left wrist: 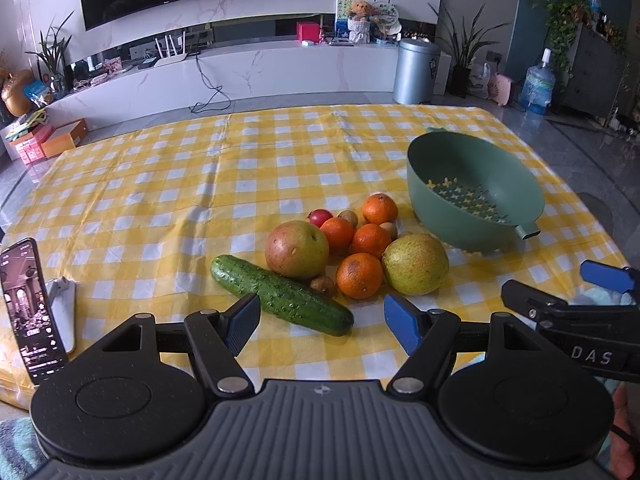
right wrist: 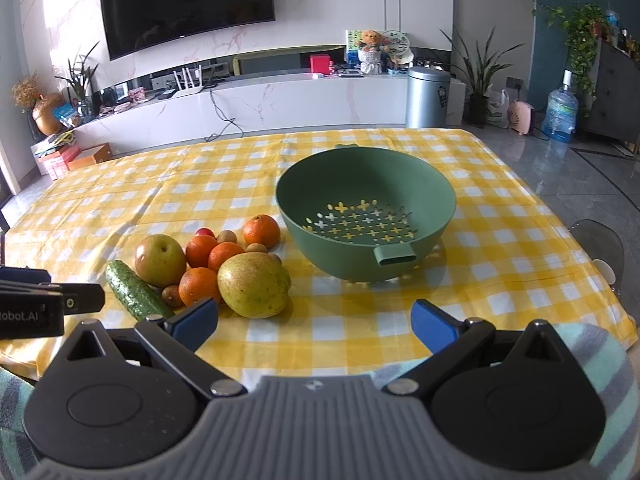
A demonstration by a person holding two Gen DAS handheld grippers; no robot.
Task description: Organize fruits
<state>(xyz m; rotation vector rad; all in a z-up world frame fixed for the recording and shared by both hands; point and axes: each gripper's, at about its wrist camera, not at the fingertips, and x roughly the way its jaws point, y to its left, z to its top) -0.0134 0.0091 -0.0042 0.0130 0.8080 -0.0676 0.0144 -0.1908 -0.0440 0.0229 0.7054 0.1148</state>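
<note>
The pile of fruit (left wrist: 352, 248) is sitting on the yellow checked tablecloth (left wrist: 160, 184), just left of the green colander (left wrist: 472, 188). In it, four oranges (left wrist: 359, 275) are crowding between a reddish apple (left wrist: 297, 249) and a yellow-green pear (left wrist: 415, 264), the pear lying nearest the colander. A cucumber (left wrist: 280, 294) is lying on the side of the pile away from the colander. The left gripper (left wrist: 322, 322) is hovering just short of the cucumber, jaws standing wide with nothing between them. The right gripper (right wrist: 314, 322) is hovering in front of the colander, beside the pear, jaws likewise spread and holding nothing. A phone (left wrist: 30, 308) is standing far from the colander, beyond the cucumber.
</note>
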